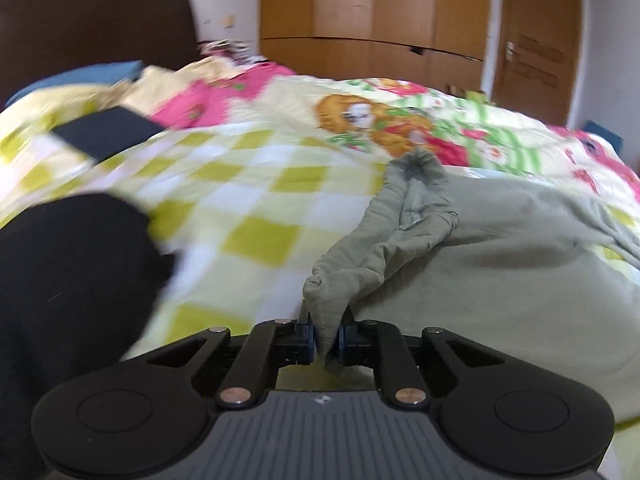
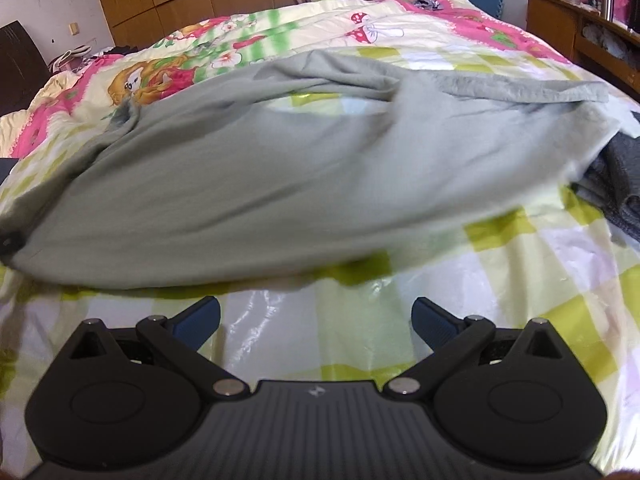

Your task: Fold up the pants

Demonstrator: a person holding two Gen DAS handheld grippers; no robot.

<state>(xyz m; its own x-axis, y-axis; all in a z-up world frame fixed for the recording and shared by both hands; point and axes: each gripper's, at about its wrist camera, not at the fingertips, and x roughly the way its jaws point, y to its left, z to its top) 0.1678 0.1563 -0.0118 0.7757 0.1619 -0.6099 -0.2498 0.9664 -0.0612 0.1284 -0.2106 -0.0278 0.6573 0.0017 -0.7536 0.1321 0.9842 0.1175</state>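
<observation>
Grey-green pants lie spread across the checked bed cover. In the left wrist view my left gripper is shut on a bunched corner of the pants, and the cloth rises in a ridge from between its blue pads. In the right wrist view my right gripper stands open just short of the pants' near edge, nothing between its fingers. The pants' far leg runs off to the right.
A folded dark grey garment lies on the right of the bed. A black garment and a dark strip lie at left. Wooden wardrobes, a dark headboard and a side cabinet surround the bed.
</observation>
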